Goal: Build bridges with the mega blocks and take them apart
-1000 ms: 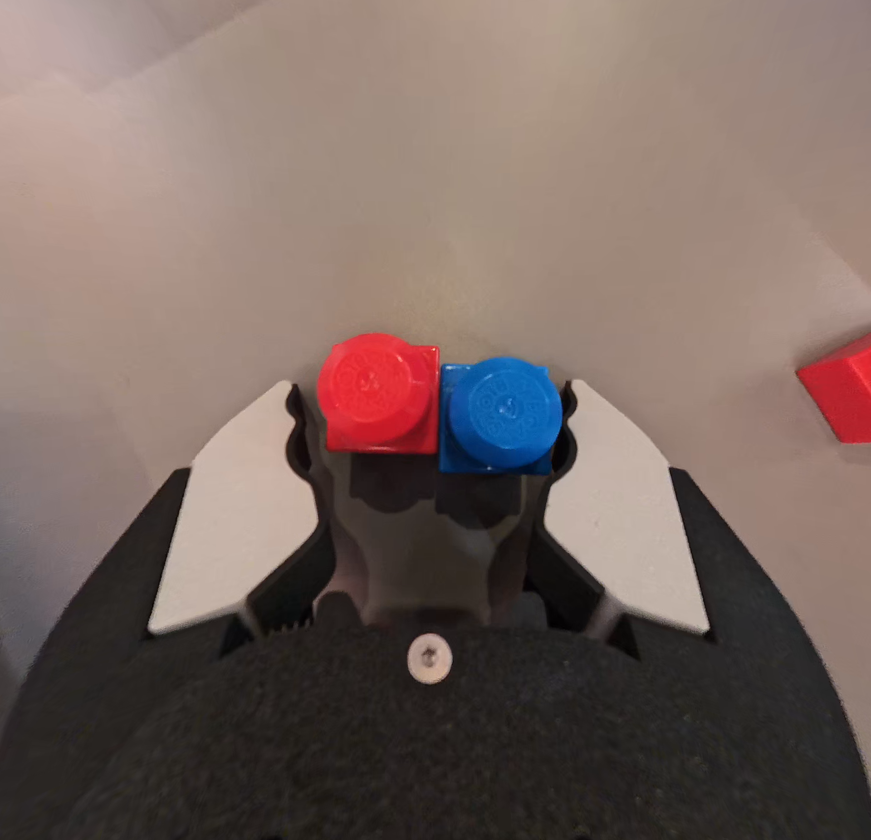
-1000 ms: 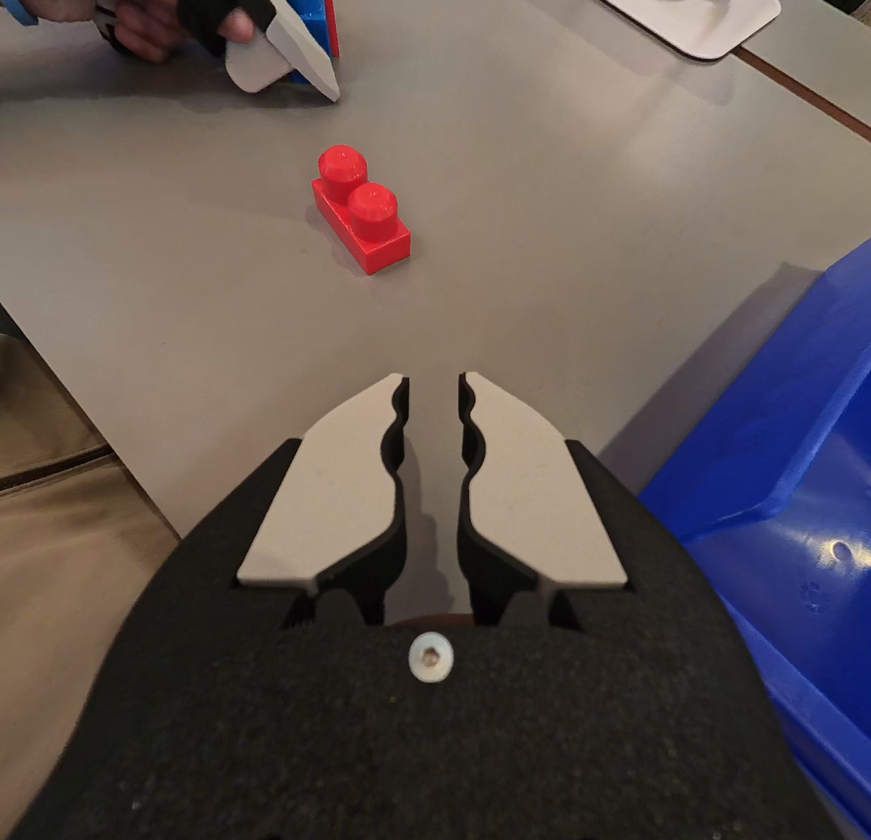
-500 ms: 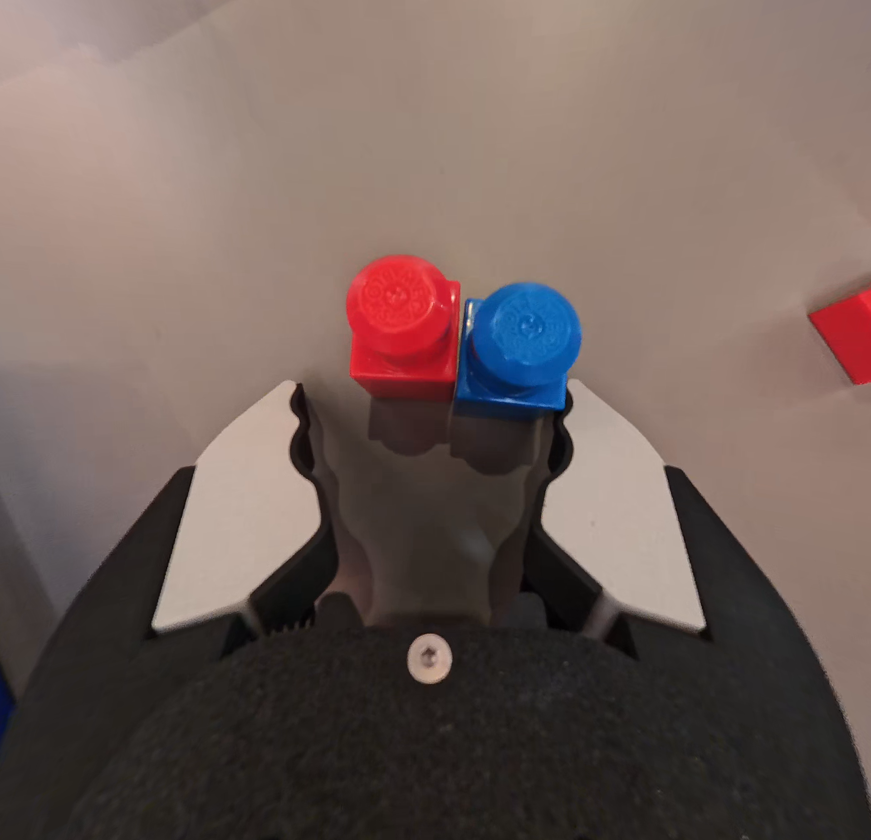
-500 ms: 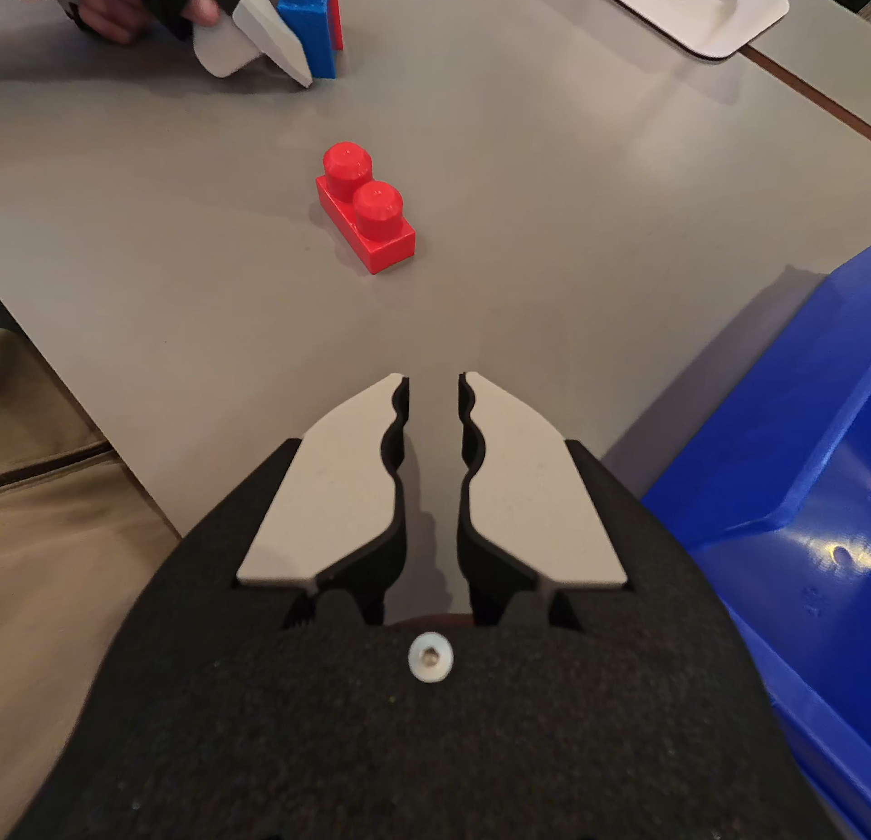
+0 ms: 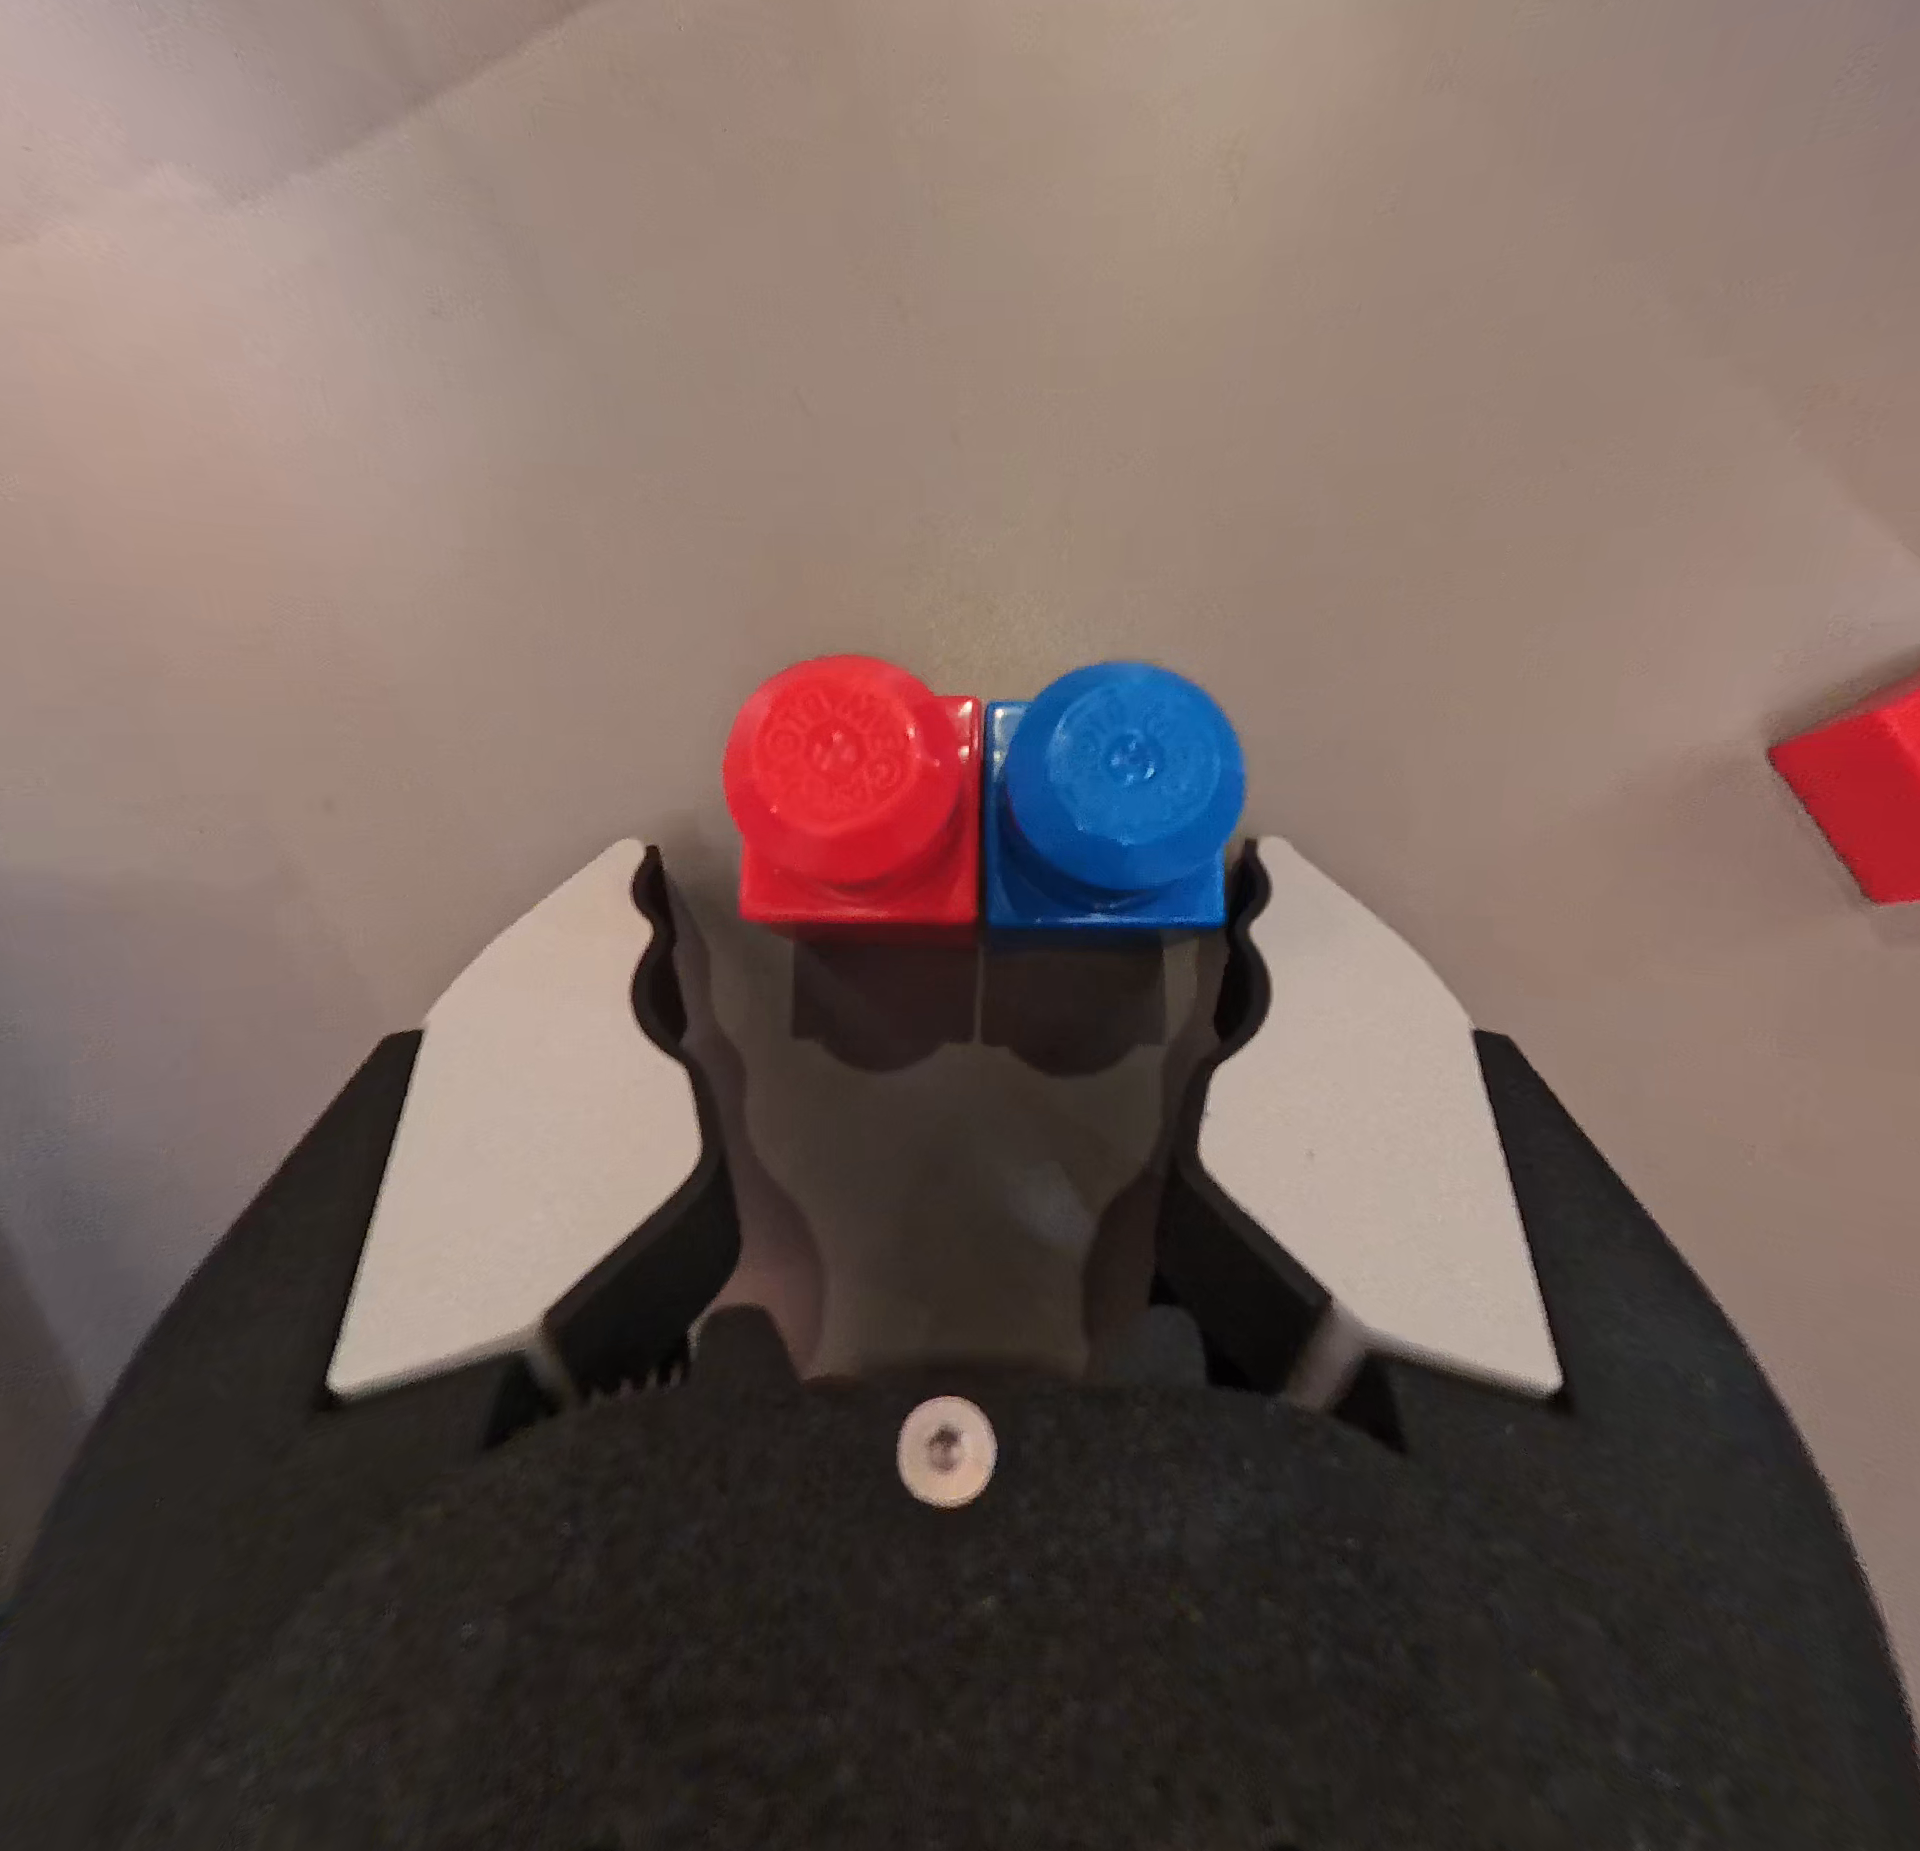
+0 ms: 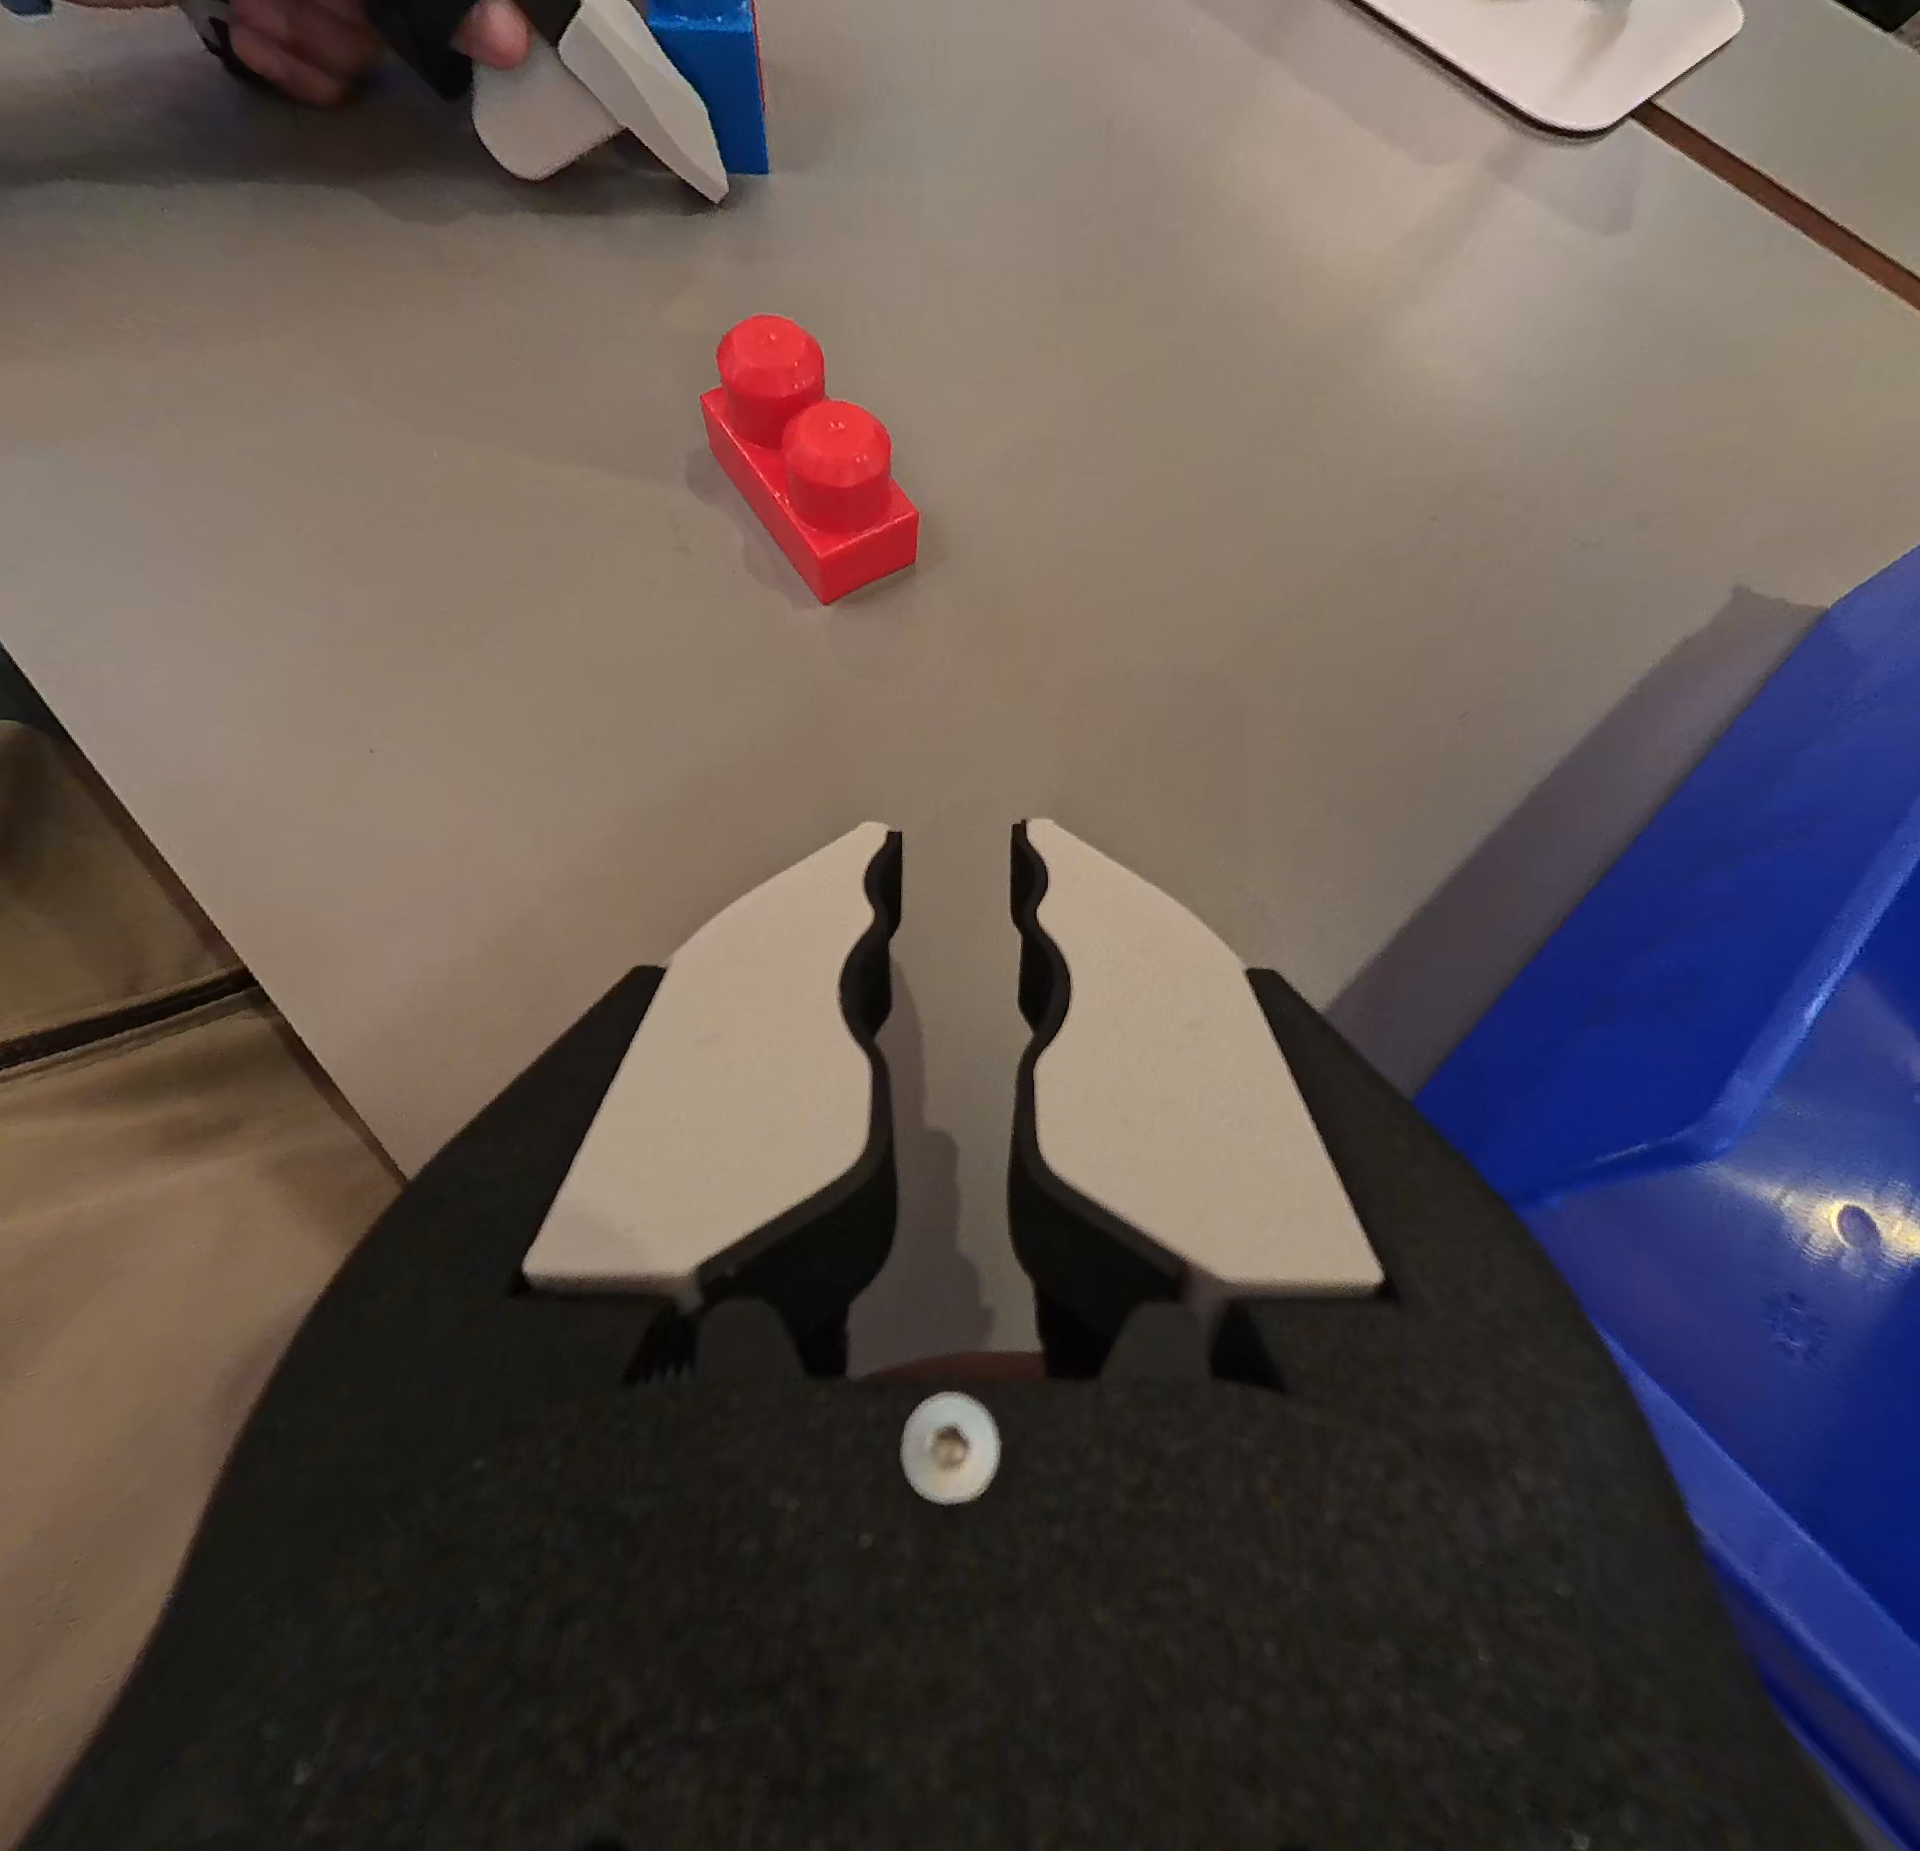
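Note:
A red one-stud block [image 5: 852, 804] and a blue one-stud block [image 5: 1117, 804] stand upright side by side, touching, on the grey table [image 6: 1247, 451]. My left gripper [image 5: 948, 854] is open around them. Its right fingertip is at the blue block's side and its left fingertip stands a little off the red one. The pair also shows far off in the right wrist view, blue block [image 6: 707, 66] in front, with the left gripper's fingers [image 6: 623, 118] beside it. A red two-stud block [image 6: 810, 471] lies alone mid-table. My right gripper [image 6: 956, 833] is empty, its jaws a narrow gap apart.
A blue bin [image 6: 1662, 1074] stands close on the right of my right gripper. A white mat [image 6: 1507, 25] with a glass object lies at the far right. The table's edge [image 6: 208, 918] runs down the left. A hand [image 6: 291, 25] holds the left gripper.
The left gripper drew back from the two blocks half a second ago and has come in close again; the blocks now stand squarely aligned. The right gripper has barely moved.

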Action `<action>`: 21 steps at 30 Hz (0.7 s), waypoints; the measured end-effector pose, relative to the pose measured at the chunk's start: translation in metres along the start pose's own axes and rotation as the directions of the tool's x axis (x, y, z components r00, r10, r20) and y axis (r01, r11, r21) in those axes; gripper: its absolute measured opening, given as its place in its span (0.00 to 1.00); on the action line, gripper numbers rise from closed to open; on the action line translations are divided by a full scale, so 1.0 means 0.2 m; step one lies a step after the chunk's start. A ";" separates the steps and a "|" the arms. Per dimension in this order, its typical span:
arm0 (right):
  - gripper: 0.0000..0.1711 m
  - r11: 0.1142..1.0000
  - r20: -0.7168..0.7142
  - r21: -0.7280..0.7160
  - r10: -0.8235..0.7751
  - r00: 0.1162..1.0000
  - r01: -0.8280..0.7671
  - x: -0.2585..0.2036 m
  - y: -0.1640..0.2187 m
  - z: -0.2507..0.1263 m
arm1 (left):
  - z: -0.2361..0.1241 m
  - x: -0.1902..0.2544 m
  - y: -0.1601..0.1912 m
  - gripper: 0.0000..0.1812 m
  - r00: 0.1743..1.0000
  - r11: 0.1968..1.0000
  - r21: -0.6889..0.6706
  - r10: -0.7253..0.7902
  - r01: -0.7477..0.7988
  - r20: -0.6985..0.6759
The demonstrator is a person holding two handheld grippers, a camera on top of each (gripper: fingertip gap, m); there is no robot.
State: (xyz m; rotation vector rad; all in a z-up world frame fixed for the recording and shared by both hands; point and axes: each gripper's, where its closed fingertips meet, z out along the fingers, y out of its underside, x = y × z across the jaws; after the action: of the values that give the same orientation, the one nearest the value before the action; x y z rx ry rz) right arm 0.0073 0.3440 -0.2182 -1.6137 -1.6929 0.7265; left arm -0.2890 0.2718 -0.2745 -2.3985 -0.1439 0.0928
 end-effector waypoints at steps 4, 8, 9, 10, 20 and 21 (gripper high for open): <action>0.12 1.000 0.004 -0.005 -0.002 1.000 0.002 -0.01 0.01 0.00 | 0.02 0.02 -0.02 0.56 1.000 1.000 -0.005 -0.015 0.015 -0.001; 0.12 1.000 0.004 -0.004 -0.002 1.000 0.002 0.00 0.01 0.00 | 0.03 0.02 -0.02 0.53 1.000 1.000 -0.010 -0.022 0.022 -0.012; 0.12 1.000 0.005 -0.003 0.000 1.000 0.000 0.00 0.01 0.00 | 0.03 0.02 -0.03 0.53 1.000 1.000 -0.010 -0.022 0.022 -0.014; 0.12 1.000 0.006 -0.003 0.001 1.000 -0.001 0.00 0.01 0.00 | 0.04 0.02 -0.03 0.53 1.000 1.000 -0.010 -0.024 0.024 -0.013; 0.11 1.000 0.007 -0.006 -0.003 1.000 0.003 -0.01 0.01 0.00 | 0.04 0.02 -0.04 0.52 1.000 1.000 -0.002 -0.013 0.013 -0.023; 0.11 1.000 0.006 -0.005 -0.002 1.000 0.002 -0.01 0.01 0.00 | 0.04 0.02 -0.04 0.52 1.000 1.000 0.000 -0.014 0.014 -0.025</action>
State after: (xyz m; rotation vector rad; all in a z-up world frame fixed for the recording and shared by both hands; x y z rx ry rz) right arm 0.0089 0.3430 -0.2204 -1.6145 -1.7021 0.7276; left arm -0.2867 0.2833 -0.2759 -2.3976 -0.1494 0.0567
